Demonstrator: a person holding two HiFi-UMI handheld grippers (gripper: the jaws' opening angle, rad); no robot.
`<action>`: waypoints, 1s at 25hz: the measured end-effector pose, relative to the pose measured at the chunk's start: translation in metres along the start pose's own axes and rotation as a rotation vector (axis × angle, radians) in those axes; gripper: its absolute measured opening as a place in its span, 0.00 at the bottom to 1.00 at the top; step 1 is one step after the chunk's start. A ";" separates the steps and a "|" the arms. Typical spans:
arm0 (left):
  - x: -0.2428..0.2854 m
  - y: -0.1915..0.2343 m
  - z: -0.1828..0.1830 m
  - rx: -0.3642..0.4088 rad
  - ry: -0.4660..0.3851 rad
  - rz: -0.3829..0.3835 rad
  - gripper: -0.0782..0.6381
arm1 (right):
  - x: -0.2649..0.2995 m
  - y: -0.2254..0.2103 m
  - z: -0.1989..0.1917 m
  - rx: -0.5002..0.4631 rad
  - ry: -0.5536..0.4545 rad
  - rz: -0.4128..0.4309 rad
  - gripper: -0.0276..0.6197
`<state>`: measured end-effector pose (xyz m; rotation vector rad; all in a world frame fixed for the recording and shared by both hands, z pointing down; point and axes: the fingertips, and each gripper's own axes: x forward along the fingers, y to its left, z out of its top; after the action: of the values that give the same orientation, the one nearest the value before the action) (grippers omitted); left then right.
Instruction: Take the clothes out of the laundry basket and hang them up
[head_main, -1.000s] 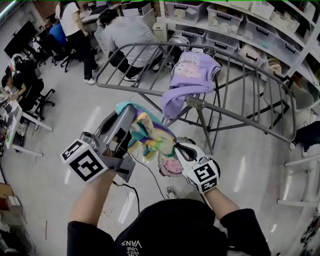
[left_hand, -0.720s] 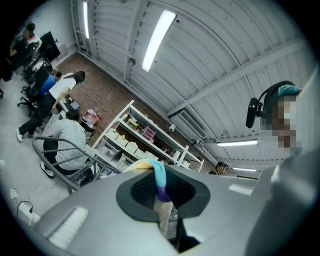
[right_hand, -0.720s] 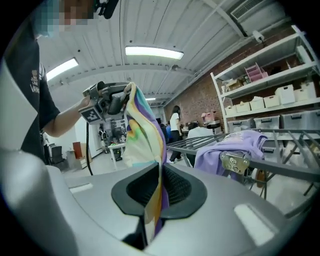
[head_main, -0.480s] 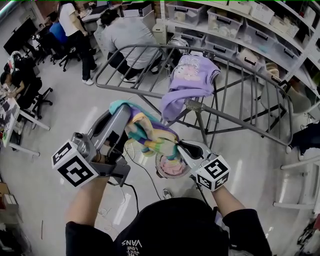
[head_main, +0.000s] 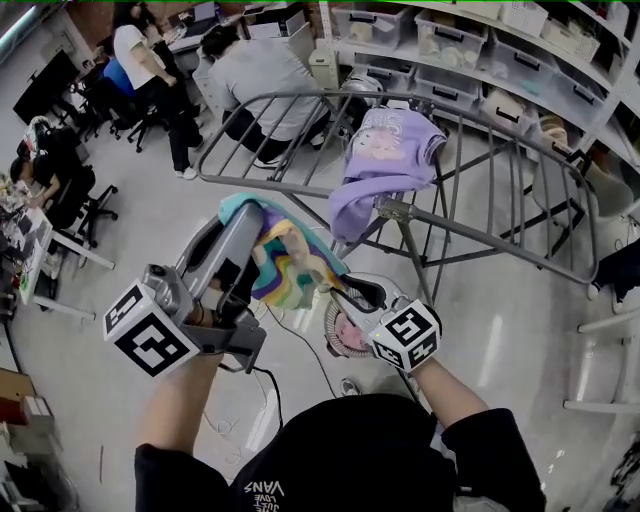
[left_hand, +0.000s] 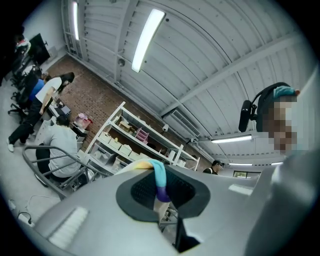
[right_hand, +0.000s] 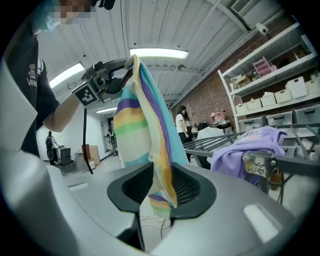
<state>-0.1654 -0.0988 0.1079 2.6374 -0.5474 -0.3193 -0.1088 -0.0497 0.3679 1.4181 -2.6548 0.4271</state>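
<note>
A rainbow-striped cloth (head_main: 287, 262) hangs from my left gripper (head_main: 245, 212), which is shut on its top edge and held up in front of the drying rack (head_main: 480, 235). In the left gripper view the cloth (left_hand: 159, 179) sits pinched in the left gripper (left_hand: 161, 192). My right gripper (head_main: 341, 292) is at the cloth's lower corner. Its jaws have just been opening, and the cloth (right_hand: 145, 130) hangs loosely in the gap of the right gripper (right_hand: 160, 187). A purple garment (head_main: 385, 160) is draped over the rack. The pink laundry basket (head_main: 338, 338) stands on the floor below.
Shelves with storage bins (head_main: 470, 45) run behind the rack. People sit and stand at desks (head_main: 250, 70) at the back left. A cable (head_main: 300, 345) trails over the floor near the basket. The rack's rails and the purple garment (right_hand: 247, 145) lie right of the cloth.
The right gripper's jaws have parted and it has shifted slightly left; the cloth's lower corner now hangs slack instead of being pulled out. The left gripper has risen a little with the cloth.
</note>
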 end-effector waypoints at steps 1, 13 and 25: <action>0.000 0.001 0.000 -0.004 -0.002 0.006 0.14 | 0.004 0.005 -0.002 0.000 0.005 0.013 0.22; 0.004 0.002 -0.009 -0.019 0.003 0.011 0.14 | 0.024 0.040 -0.030 -0.041 0.021 0.051 0.24; -0.010 0.034 -0.024 -0.016 -0.003 0.079 0.14 | -0.030 -0.022 -0.001 -0.019 -0.037 -0.110 0.07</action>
<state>-0.1783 -0.1138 0.1455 2.5927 -0.6457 -0.3014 -0.0739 -0.0368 0.3670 1.5713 -2.5855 0.3669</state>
